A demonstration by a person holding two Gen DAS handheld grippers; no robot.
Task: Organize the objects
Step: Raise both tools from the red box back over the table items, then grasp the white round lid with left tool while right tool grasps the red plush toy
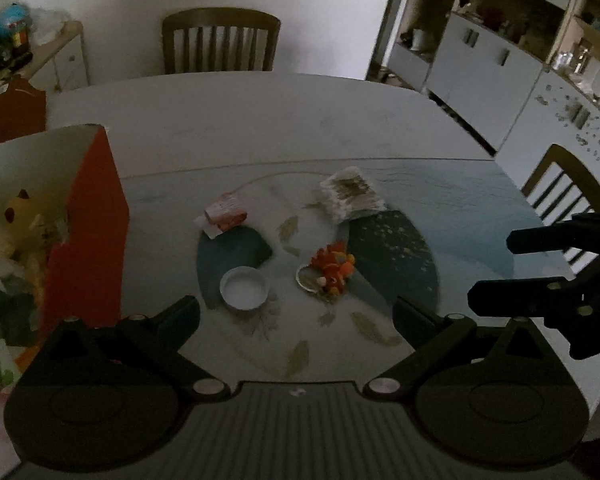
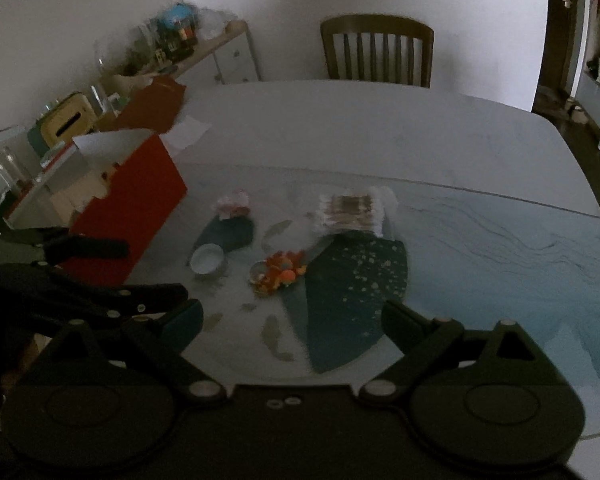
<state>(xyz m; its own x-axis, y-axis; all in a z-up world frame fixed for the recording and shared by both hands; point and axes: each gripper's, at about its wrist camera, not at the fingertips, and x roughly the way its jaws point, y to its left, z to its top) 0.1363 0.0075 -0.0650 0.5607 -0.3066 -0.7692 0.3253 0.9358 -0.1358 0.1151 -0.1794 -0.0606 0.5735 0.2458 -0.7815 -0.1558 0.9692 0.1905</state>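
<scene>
Left gripper (image 1: 296,316): fingers spread wide, nothing between them, held above the near edge of the worktop; it also shows at the left of the right wrist view (image 2: 140,268), fingers apart there too.
Right gripper (image 2: 292,320): fingers wide apart and empty, above the near part of the round patterned mat; seen from the left wrist view at the right edge (image 1: 496,268), its two fingers parted.
Worktop (image 1: 260,112): pale surface with a blue-green printed cover on the near half.
Round mat (image 1: 392,256): lies on the cover, dark patches and leaf prints.
White bowl (image 1: 245,287): small, upright, on the mat's near left part.
Orange toy (image 1: 334,268): a small orange and yellow cluster just right of the bowl, apart from it, lying against a small round dish.
Small packet (image 1: 226,212): red and white, farther back on the left of the mat.
Fringed cloth (image 1: 352,194): pale square with a brown centre, at the mat's far right.
Red box (image 1: 88,232): open-topped, at the left of the worktop, soft toys inside, one yellow (image 1: 22,210).
Chair (image 1: 220,40): wooden, at the far side.
</scene>
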